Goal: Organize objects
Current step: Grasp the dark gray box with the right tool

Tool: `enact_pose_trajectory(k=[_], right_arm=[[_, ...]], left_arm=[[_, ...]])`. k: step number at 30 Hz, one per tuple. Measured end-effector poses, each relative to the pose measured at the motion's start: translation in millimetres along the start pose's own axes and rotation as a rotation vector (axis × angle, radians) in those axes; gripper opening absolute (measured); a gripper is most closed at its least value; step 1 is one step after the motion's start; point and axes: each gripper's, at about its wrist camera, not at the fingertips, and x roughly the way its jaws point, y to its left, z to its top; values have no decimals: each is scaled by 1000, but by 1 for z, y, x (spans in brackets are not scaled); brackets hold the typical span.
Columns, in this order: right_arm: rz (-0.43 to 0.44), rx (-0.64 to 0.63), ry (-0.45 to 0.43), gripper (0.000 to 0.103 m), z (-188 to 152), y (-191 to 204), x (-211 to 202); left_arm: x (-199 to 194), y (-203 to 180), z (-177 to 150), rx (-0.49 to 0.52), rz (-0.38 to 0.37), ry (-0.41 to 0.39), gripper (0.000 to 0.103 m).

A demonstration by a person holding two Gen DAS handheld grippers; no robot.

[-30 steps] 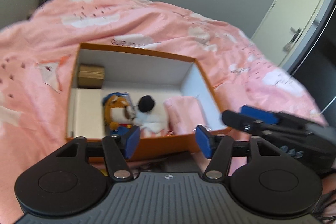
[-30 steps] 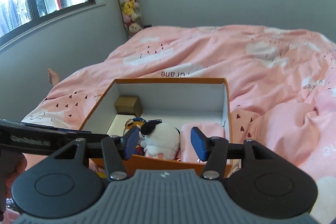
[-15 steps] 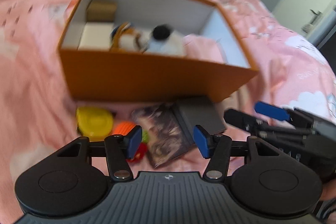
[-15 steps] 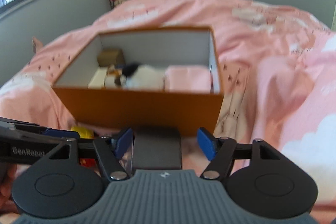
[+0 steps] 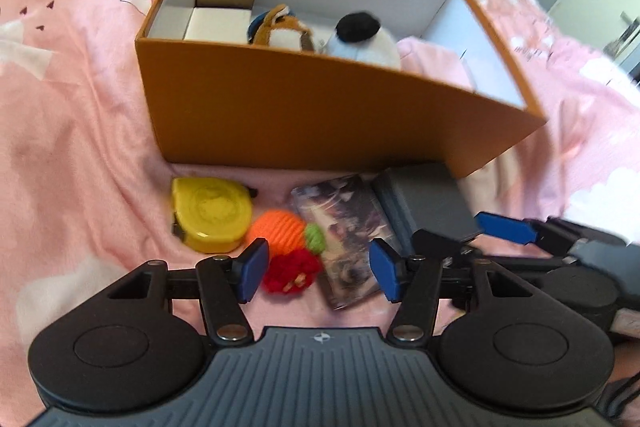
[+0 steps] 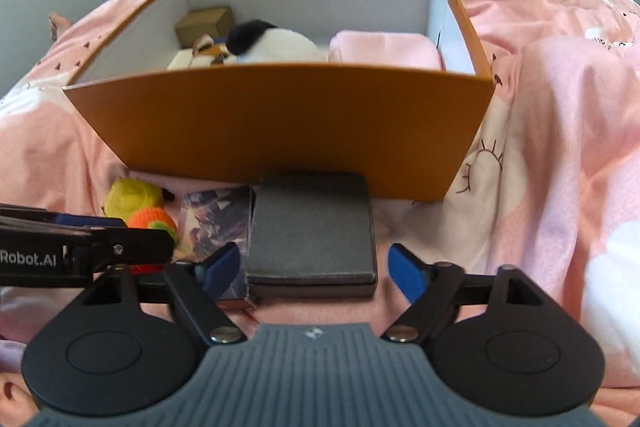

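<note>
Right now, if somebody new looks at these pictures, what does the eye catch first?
First the big orange box on the pink blanket, with soft toys inside. In front of it lies a row of small things: a yellow tape measure, an orange yarn ball, a picture card and a dark grey case.

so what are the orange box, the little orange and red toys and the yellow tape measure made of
Orange box: looks like matte cardboard, with thin flat walls, orange outside, white inside.
Orange toy and red toy: yarn, knitted or crocheted, with ribbed, fuzzy strands.
Yellow tape measure: probably hard plastic; smooth moulded casing with a slight shine.
</note>
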Motion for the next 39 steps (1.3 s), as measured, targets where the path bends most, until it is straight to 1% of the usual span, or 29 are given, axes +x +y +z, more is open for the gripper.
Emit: enact_pose_trajectory(k=[2,4,6,9,11,14,15,17,21,22,24,27,28,32,34,37,39], right_arm=[[16,14,2,73,0,-2,0],[15,22,0,72,-1,-4,-2],[-11,19,2,72,-2,-4,-5],[-79,13,5,72,-5,-7,-12],[-113,24,9,73,-7,-12,-15],[-114,63,15,73,-9,-21,-17],[-110,71,17,73,-10,-23,-16],[-112,66,14,73,-10,-23,-17],[-111,58,8,73,-10,-22,-17],[-108,63,5,73,-10,-23,-18],[-101,77,-2,73,-11,-25,-20],[-96,99,3,73,-11,-30,-22],[-95,111,5,73,-11,-33,-23],[-69,173,8,73,-13,-44,-24],[-56,190,5,73,-14,-47,-25],[-43,200,5,73,-13,-49,-23],[-31,212,5,73,-13,-52,-24]], left_arm=[[5,1,-1,10,31,24,64],[7,1,-2,21,65,38,59],[7,2,-3,36,109,32,58],[4,3,-3,37,118,27,58],[2,1,-4,48,141,16,59],[-2,-3,-4,64,160,-7,59],[-4,-3,-4,63,157,-17,59],[-7,-1,-3,49,119,-35,59],[-10,-1,1,23,-17,-40,59],[-10,-3,1,21,-40,-39,61],[-6,-7,3,20,-84,-22,61],[0,-13,1,5,-139,28,62],[2,-16,0,12,-139,41,64],[15,-24,-3,14,-68,95,69],[21,-27,-3,11,-61,110,73],[29,-30,-5,6,-44,106,75],[33,-32,-3,-5,-16,98,77]])
